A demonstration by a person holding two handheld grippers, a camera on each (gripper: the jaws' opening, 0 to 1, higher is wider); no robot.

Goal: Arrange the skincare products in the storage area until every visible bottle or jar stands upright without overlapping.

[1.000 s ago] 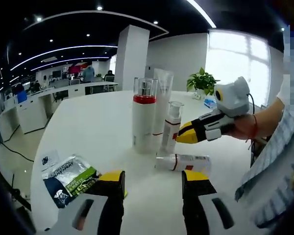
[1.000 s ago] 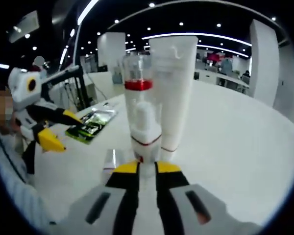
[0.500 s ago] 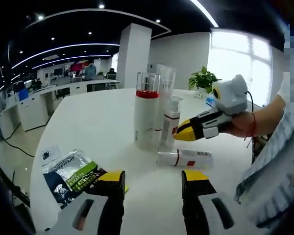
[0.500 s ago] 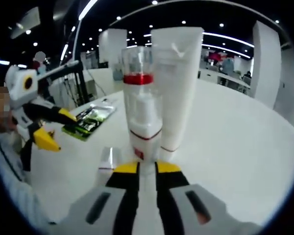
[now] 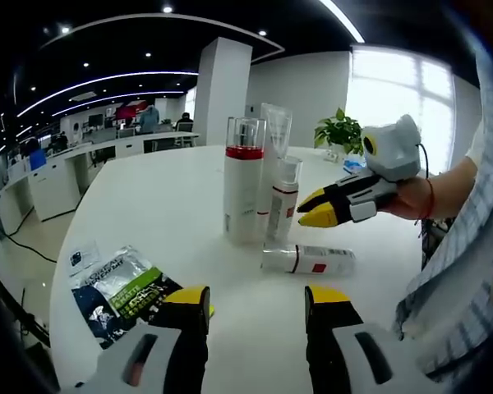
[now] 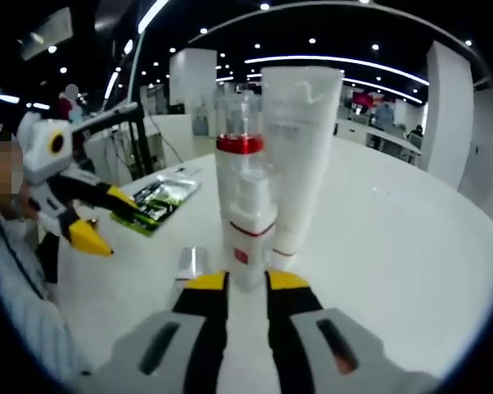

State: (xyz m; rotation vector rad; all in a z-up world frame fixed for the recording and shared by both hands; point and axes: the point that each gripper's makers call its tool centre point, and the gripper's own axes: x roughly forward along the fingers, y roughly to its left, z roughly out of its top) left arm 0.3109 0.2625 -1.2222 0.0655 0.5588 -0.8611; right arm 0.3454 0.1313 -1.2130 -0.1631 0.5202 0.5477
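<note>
on the white worktop [image 5: 148,205], going left to right in the left gripper view, a sachet [image 5: 119,291] is lying flat, a tall bottle [image 5: 242,193], a tube [image 5: 273,156] and a small pump bottle [image 5: 283,209] are standing upright, and one bottle [image 5: 308,260] is lying on its side. it is probably light, stiff, slippery plastic; gripping mid-body looks best. left hand-held gripper [image 5: 255,300] is hanging open, empty. right hand-held gripper [image 5: 319,209] is sitting open just beside the pump bottle.
</note>
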